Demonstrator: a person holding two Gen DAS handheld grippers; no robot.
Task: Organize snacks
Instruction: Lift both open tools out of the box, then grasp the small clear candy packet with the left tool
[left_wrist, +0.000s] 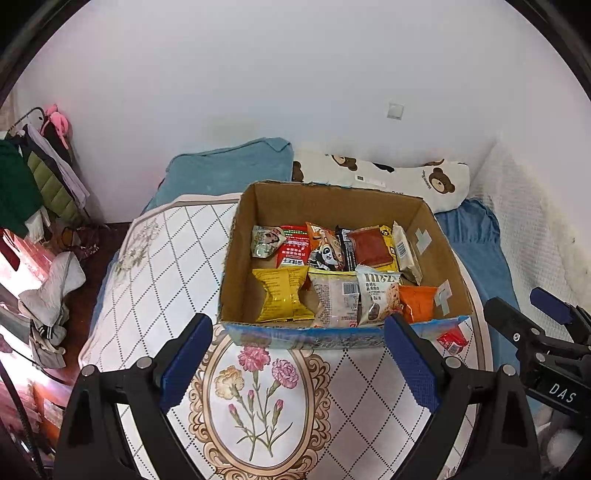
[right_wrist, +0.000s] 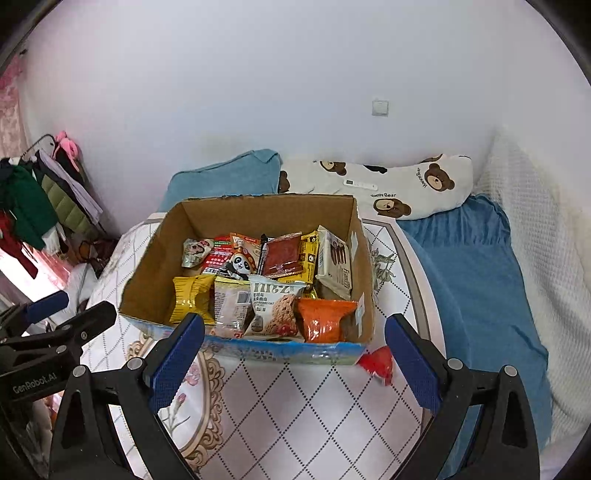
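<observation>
snacks in box | box on mat | pillows behind box

"Happy Bear" on pillow; "DAS" on right gripper

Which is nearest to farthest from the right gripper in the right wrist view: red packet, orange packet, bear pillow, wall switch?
From the right gripper:
1. Red packet, outside the box on the mat, by the right finger.
2. Orange packet, inside the box, front right corner.
3. Bear pillow, behind the box against the wall.
4. Wall switch, on the wall above the pillow.
</observation>
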